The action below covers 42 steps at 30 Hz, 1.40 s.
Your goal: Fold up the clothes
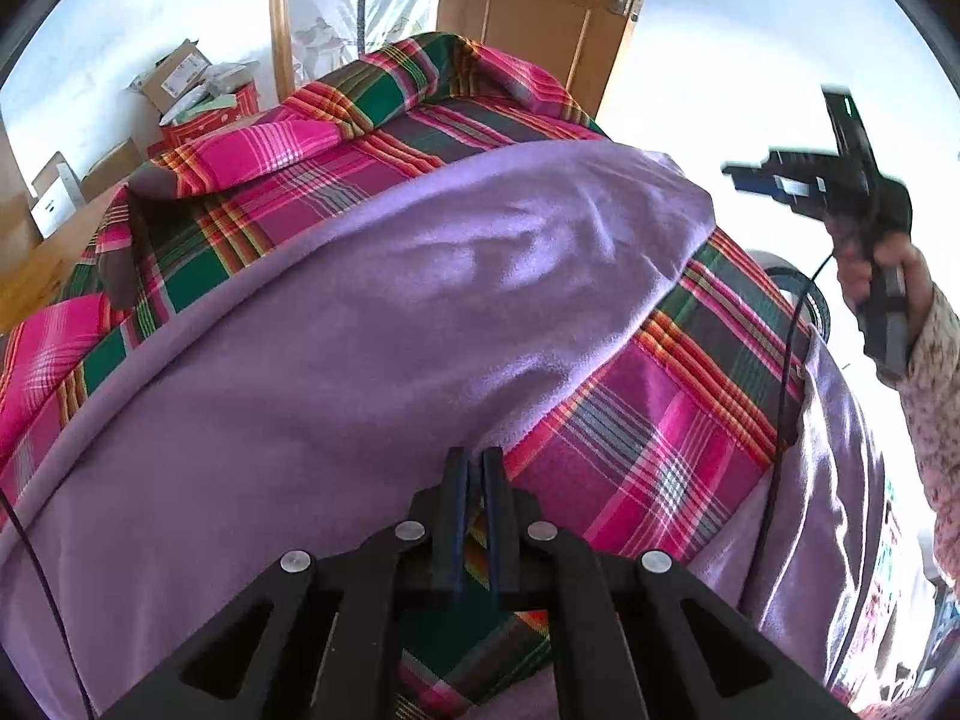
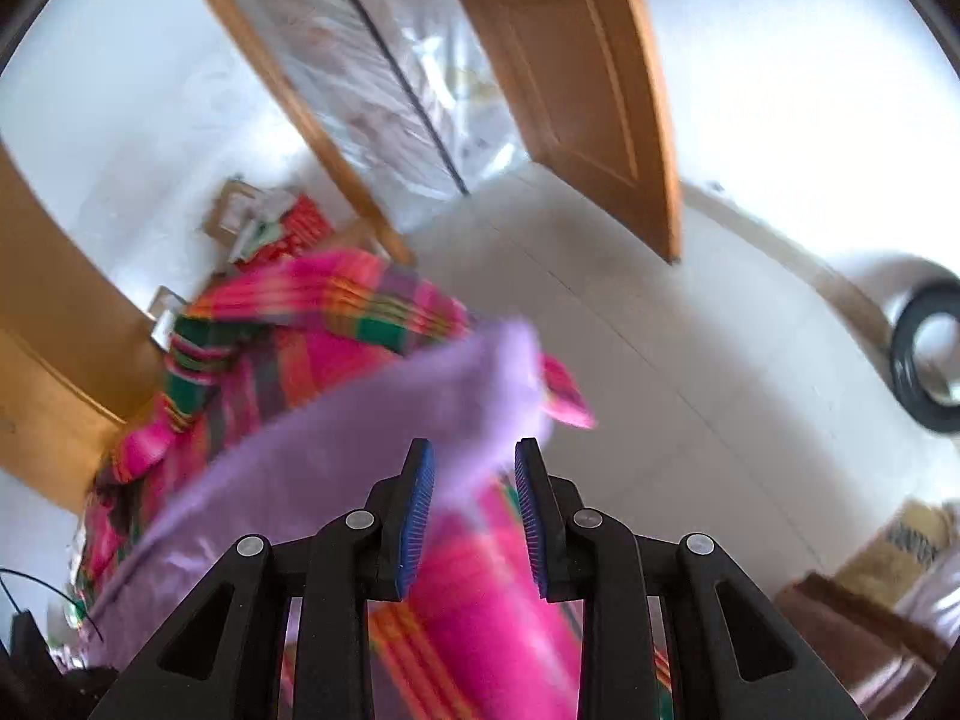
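Note:
A purple fleece garment (image 1: 372, 324) lies spread over a bed with a pink, green and orange plaid sheet (image 1: 648, 438). Its right edge runs down to my left gripper (image 1: 474, 457), whose fingers are pressed together on that edge. Another purple part (image 1: 840, 480) hangs at the right side of the bed. A hand in a floral sleeve (image 1: 936, 396) holds my right gripper (image 1: 757, 177) in the air above the bed's right side. In the blurred right wrist view, my right gripper (image 2: 471, 450) is open with nothing between its blue pads (image 2: 420, 498). The purple garment (image 2: 336, 444) lies below and beyond it.
A plaid pillow (image 1: 264, 150) lies at the far side of the bed. Cardboard boxes (image 1: 186, 78) are stacked by the far wall, beside a wooden door (image 1: 540, 18). A black cable (image 1: 786, 372) hangs at the bed's right. A black ring-shaped object (image 2: 924, 360) stands on the pale floor (image 2: 630, 300).

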Tool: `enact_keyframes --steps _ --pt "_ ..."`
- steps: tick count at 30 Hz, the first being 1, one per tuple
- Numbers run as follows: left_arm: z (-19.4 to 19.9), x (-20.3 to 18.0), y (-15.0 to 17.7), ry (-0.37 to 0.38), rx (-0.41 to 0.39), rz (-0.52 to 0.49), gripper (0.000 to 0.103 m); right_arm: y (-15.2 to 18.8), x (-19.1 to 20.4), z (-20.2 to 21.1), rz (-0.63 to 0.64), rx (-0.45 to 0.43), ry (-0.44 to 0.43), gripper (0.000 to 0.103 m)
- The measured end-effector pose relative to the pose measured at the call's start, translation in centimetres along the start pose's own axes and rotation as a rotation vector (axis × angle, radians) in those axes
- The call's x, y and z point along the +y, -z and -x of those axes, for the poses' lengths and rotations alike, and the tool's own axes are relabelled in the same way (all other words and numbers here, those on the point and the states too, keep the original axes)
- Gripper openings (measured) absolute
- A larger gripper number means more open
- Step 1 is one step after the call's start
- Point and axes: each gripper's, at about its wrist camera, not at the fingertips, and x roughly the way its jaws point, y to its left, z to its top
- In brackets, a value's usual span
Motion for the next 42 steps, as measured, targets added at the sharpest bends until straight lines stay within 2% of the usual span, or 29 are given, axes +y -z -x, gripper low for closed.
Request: enact_keyframes --steps 3,7,10,24,27,30,33,34,36,37,39,42 --pt "0.7 0.7 -0.6 0.008 -0.03 0.039 0.004 0.8 -1.8 -1.4 -0.083 0.048 -0.015 0.029" --pt "1.6 1.7 -1.5 0.013 -0.069 0.092 0.004 0.8 -2.6 -3.1 -0.166 0.11 -0.151 0.03" --pt "1.8 2.3 -1.9 0.016 -0.082 0.124 0.004 0.3 -2.0 -4.1 -0.184 0.117 -0.21 0.031" --pt "1.3 3.6 -2.4 0.02 -0.078 0.205 0.004 -2.3 -0.6 -7.4 -0.27 0.135 -0.255 0.032" --pt "1.0 3.6 -2.2 0.02 -0.068 0.204 0.004 -2.3 -0.9 -7.8 -0.327 0.147 -0.258 0.043" --pt "0.9 3.5 -2.1 0.02 -0.061 0.204 0.004 -2.2 -0.8 -7.9 -0.344 0.137 -0.27 0.043" --pt "0.8 3.4 -2.0 0.023 -0.056 0.201 0.004 -2.0 -0.8 -8.0 -0.363 0.134 -0.292 0.035" --pt "0.8 3.3 -2.0 0.026 -0.054 0.198 0.004 -2.0 -0.7 -7.9 -0.368 0.132 -0.309 0.028" --pt "0.9 3.2 -1.8 0.035 -0.053 0.192 0.004 -2.1 -0.5 -7.8 -0.361 0.121 -0.319 0.021" --pt "1.0 3.2 -1.8 0.039 -0.053 0.191 0.004 -2.2 -0.3 -7.6 -0.355 0.112 -0.318 0.011" --pt "1.0 3.1 -1.7 0.047 -0.049 0.19 0.004 -2.3 0.0 -6.9 -0.333 0.091 -0.293 0.005" --pt "1.3 3.0 -1.5 0.058 -0.046 0.186 0.004 -2.3 0.1 -5.5 -0.321 0.051 -0.28 0.004"
